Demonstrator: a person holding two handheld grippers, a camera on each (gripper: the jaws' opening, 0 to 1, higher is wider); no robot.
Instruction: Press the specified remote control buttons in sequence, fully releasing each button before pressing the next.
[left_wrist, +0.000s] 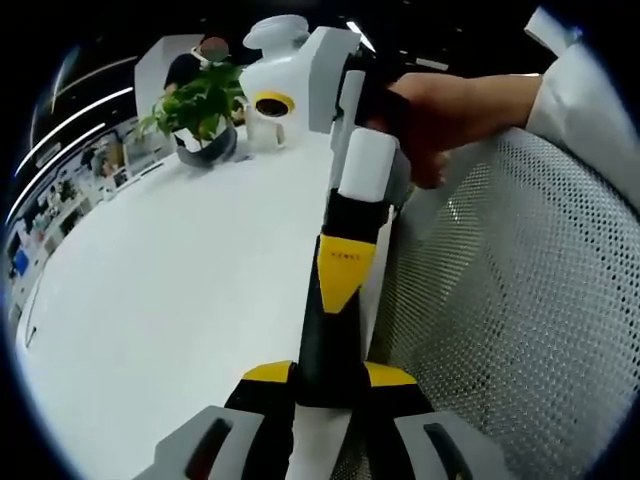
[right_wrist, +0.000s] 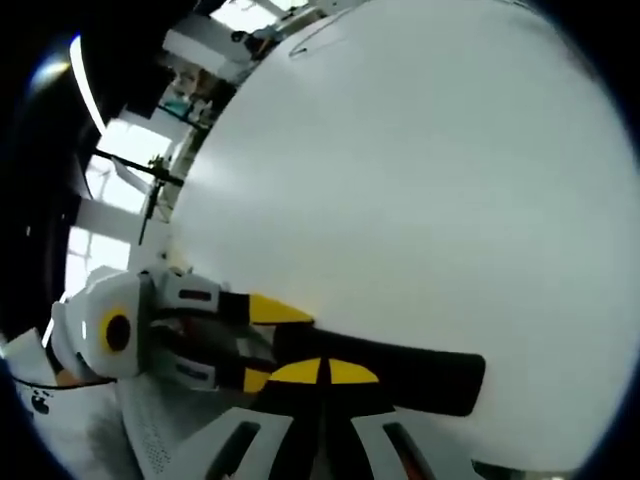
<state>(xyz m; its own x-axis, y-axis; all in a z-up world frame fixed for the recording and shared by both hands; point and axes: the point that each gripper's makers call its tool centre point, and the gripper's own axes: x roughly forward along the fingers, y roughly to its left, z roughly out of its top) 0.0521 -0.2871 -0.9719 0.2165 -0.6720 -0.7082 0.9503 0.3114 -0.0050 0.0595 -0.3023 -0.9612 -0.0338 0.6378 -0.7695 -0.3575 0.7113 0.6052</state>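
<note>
Both grippers, left gripper (left_wrist: 330, 385) and right gripper (right_wrist: 320, 385), seem clamped on the black remote (left_wrist: 335, 300) over the table (left_wrist: 160, 300) edge, so a careless release could drop it.

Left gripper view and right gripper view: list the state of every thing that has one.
remote control: clamped between the left gripper's jaws
left gripper: shut on the remote control
right gripper: shut, tips at the remote control
potted plant: upright on the white table
</note>
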